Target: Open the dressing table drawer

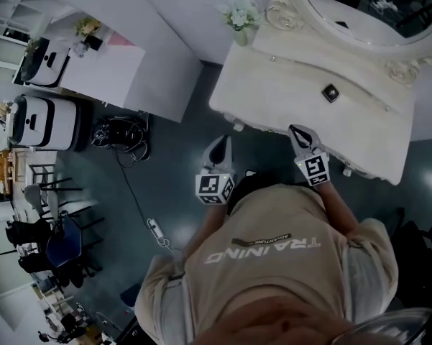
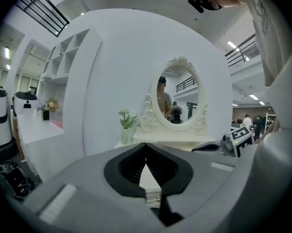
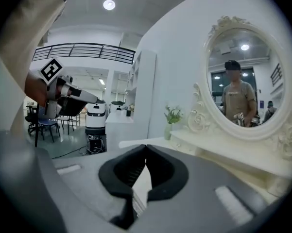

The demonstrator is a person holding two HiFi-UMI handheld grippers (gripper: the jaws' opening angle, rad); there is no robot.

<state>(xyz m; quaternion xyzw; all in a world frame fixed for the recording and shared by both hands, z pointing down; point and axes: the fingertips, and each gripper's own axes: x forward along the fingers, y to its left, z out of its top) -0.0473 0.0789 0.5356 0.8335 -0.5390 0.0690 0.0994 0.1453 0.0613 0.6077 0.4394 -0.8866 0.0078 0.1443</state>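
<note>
Both left gripper (image 1: 224, 141) and right gripper (image 1: 295, 129) show fingers together, empty; shirt (image 1: 273, 272) reads "TRAINING", perhaps "ADVENTURE".

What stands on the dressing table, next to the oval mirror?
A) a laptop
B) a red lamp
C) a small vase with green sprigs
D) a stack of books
C: a pale vase holding green and white sprigs stands at one end of the dressing table, just beside the ornate frame of the mirror.
</note>
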